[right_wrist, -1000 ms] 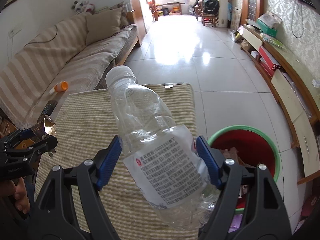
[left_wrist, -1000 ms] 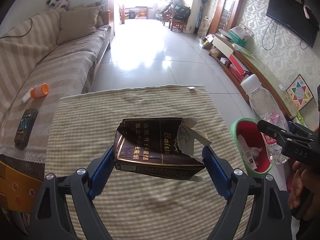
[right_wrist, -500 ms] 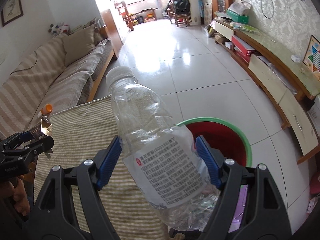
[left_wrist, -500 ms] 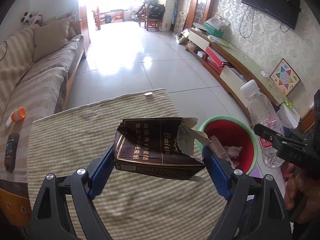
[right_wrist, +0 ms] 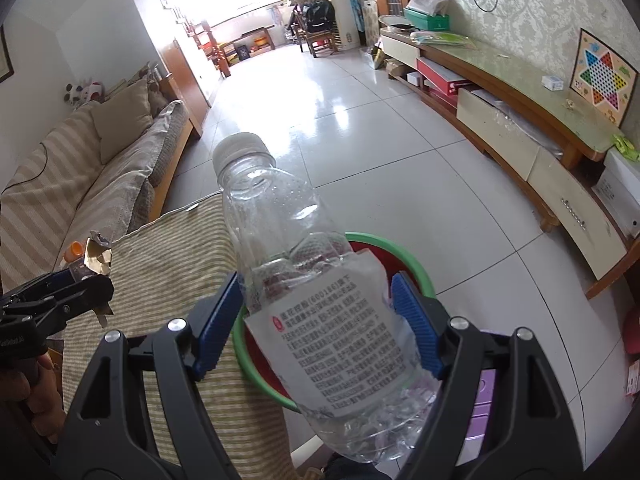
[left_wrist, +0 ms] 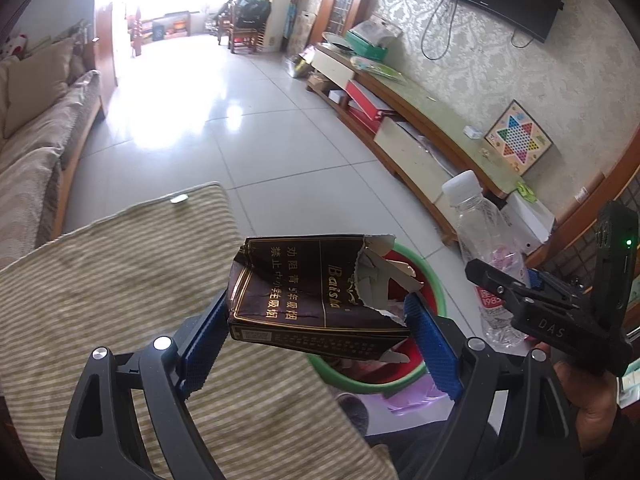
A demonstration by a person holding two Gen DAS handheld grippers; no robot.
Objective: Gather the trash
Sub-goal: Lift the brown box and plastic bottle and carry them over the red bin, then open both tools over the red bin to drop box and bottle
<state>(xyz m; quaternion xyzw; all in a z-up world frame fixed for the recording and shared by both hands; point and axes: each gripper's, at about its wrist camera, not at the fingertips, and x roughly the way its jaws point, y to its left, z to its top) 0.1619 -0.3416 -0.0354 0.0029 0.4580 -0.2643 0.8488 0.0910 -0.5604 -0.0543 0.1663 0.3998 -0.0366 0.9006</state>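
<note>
Left claw (left_wrist: 316, 320) clamps a torn cigarette pack (left_wrist: 304, 300); right claw (right_wrist: 316, 320) clamps a clear plastic bottle (right_wrist: 312, 280). Both hang over a red bin w/ green rim (right_wrist: 416, 268), its contents mostly hidden, beside the cloth-covered counter (left_wrist: 100, 280).

Bin (left_wrist: 434, 292) mostly hidden behind torn carton (left_wrist: 312, 300); its contents unreadable. Bottle (right_wrist: 320, 292) base cut off below; sofa (left_wrist: 36, 148) cropped at left.
</note>
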